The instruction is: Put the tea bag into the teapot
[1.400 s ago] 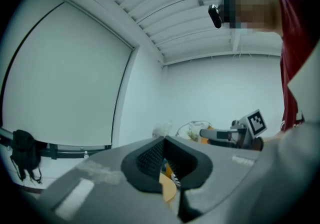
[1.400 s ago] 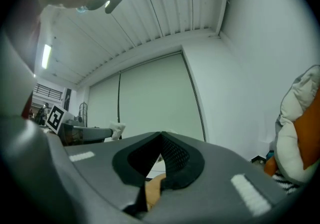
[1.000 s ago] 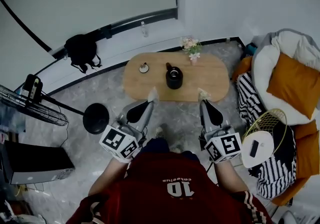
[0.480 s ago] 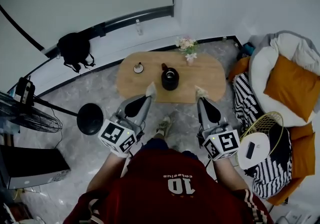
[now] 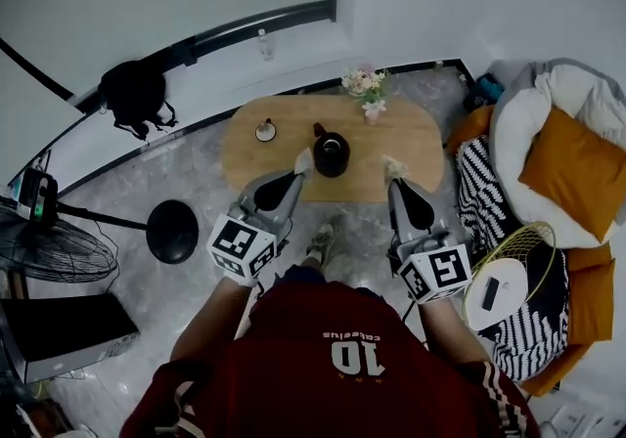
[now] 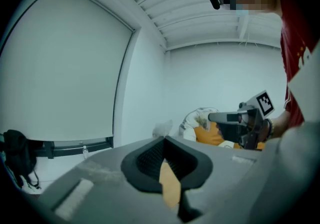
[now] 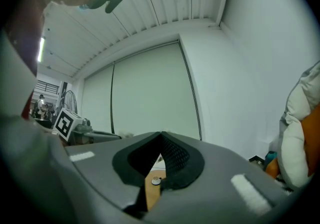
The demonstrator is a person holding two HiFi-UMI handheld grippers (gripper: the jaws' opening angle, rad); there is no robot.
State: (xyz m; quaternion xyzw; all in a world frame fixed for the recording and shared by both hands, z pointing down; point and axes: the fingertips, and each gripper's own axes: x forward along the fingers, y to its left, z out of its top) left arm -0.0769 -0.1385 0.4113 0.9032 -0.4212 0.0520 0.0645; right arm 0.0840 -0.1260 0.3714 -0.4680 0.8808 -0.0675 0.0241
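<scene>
Both tongs are closed on nothing: left tongs (image 5: 305, 161) just left of the black teapot (image 5: 331, 154), right tongs (image 5: 393, 168) at the table's (image 5: 419, 141) near edge. The red shirt (image 5: 342, 382) shows "10".

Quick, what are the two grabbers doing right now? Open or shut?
Left gripper: shut, nothing between its jaws.
Right gripper: shut, nothing between its jaws.
</scene>
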